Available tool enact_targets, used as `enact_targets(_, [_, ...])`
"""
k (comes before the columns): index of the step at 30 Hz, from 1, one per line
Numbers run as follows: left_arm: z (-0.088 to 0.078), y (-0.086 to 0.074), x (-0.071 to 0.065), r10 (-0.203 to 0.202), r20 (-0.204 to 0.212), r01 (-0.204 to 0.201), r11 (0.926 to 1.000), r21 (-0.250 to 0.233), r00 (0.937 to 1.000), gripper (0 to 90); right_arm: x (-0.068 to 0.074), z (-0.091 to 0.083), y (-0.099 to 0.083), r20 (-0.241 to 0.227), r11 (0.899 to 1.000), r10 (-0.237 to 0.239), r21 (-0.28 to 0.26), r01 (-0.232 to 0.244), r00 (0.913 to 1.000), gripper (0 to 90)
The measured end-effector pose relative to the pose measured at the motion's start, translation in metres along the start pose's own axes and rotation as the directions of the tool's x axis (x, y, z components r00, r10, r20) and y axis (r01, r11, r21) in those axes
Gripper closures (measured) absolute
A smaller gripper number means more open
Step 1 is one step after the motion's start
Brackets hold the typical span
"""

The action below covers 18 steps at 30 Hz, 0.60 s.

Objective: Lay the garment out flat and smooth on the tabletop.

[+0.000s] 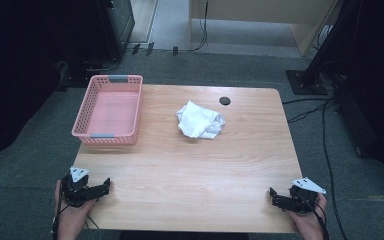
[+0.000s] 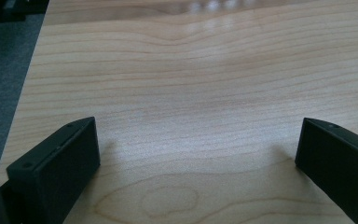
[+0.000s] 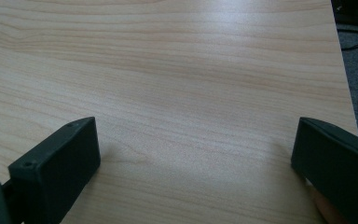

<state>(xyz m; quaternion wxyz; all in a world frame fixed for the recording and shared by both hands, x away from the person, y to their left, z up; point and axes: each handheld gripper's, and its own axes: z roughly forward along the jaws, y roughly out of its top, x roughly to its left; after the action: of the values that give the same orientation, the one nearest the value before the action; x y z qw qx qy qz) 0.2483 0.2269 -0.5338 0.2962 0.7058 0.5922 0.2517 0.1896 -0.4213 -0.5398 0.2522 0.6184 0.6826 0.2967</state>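
A crumpled white cloth (image 1: 200, 120) lies on the wooden table (image 1: 190, 175), right of centre toward the far side. A pink plastic basket (image 1: 111, 108) with nothing in it stands at the table's far left. My left gripper (image 1: 102, 186) rests at the near left corner, held in a hand, jaws wide apart with bare wood between them (image 2: 198, 135). Over at the near right corner, my right gripper (image 1: 276, 196) is also open and holds nothing (image 3: 196, 135). Both grippers are far from the cloth and the basket.
A small dark round grommet (image 1: 224, 100) sits in the table near its far edge. Grey carpet surrounds the table, with cables (image 1: 325, 130) on the floor at the right and dark equipment stands at the back.
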Motion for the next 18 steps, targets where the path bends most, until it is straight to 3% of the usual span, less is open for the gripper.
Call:
enact_targets(5, [0.0,0.0,0.0,0.0,0.0,0.0,1.0,0.0,1.0,0.0,-0.001,-0.001,0.0,-0.006,1.0,0.004,-0.01,-0.004,1.0,4.0])
enact_targets(9, [0.0,0.0,0.0,0.001,0.001,-0.001,1.0,0.0,1.0,0.0,-0.005,-0.004,0.001,-0.018,0.998,0.055,-0.025,-0.056,0.9983,4.4])
enact_targets(14, [0.0,0.0,0.0,0.002,0.003,-0.002,1.0,0.0,1.0,0.0,-0.002,-0.008,0.008,-0.024,0.996,0.076,-0.047,-0.077,0.9968,4.1])
enact_targets(18, [0.0,0.0,0.0,0.002,0.003,-0.002,1.0,0.0,1.0,0.0,0.007,-0.014,0.02,-0.04,0.995,0.057,-0.079,-0.06,0.9976,4.1])
